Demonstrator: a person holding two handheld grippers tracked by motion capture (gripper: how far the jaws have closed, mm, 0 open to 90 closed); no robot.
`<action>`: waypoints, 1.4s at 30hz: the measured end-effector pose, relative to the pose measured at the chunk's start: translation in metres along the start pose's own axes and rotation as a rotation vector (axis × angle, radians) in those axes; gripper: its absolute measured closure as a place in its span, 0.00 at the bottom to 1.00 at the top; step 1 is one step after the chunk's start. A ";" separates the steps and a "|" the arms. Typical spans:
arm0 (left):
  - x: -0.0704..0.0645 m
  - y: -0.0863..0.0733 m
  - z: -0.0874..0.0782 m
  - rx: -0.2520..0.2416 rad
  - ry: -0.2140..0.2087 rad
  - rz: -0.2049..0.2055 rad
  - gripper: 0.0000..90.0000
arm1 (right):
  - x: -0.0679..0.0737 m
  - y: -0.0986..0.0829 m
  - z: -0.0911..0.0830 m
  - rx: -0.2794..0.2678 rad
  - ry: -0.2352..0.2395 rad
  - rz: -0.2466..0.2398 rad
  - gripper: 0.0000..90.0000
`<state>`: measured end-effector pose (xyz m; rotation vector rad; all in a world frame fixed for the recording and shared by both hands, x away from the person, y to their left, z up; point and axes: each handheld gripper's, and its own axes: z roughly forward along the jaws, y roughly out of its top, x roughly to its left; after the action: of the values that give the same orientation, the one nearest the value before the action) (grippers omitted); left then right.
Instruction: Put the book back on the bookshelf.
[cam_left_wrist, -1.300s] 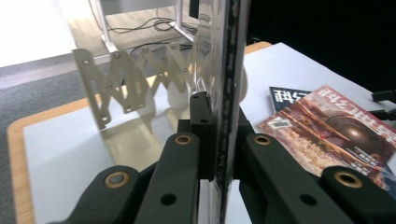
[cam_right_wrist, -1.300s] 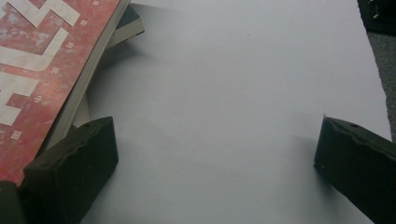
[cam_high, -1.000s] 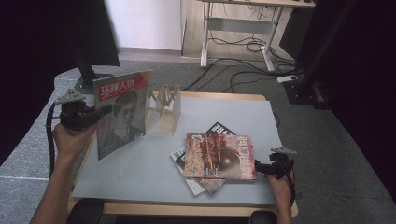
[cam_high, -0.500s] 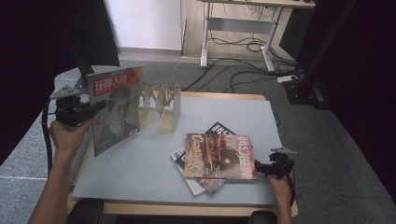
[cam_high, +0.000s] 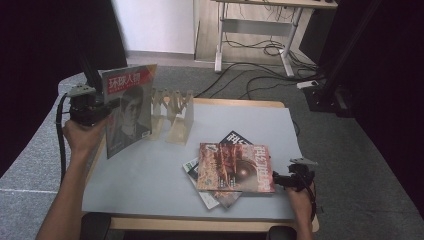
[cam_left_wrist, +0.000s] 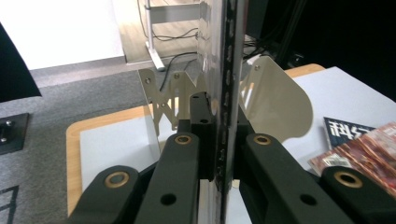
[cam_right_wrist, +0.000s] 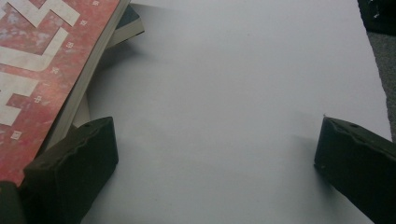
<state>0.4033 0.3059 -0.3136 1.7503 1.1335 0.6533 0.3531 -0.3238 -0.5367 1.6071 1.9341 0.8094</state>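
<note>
While the left gripper clamps a magazine upright off the table, just left of the rack, the right gripper rests at right, jaws spread, beside the red magazine.

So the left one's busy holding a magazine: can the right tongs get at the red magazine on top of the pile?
Probably yes: the right tongs are open beside the red magazine, with bare table between.
</note>
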 end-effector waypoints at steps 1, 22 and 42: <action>0.000 0.001 0.002 -0.001 0.003 -0.002 0.97 | 0.000 0.000 0.000 0.001 0.000 -0.003 0.00; 0.007 -0.001 0.043 -0.059 0.050 -0.041 0.97 | 0.000 0.000 0.000 0.000 0.001 -0.001 0.00; 0.014 -0.033 0.059 -0.154 0.019 -0.053 0.97 | 0.000 0.000 0.000 0.001 0.001 -0.001 0.00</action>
<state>0.4431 0.2998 -0.3697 1.5815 1.1096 0.7077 0.3532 -0.3241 -0.5368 1.6071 1.9365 0.8094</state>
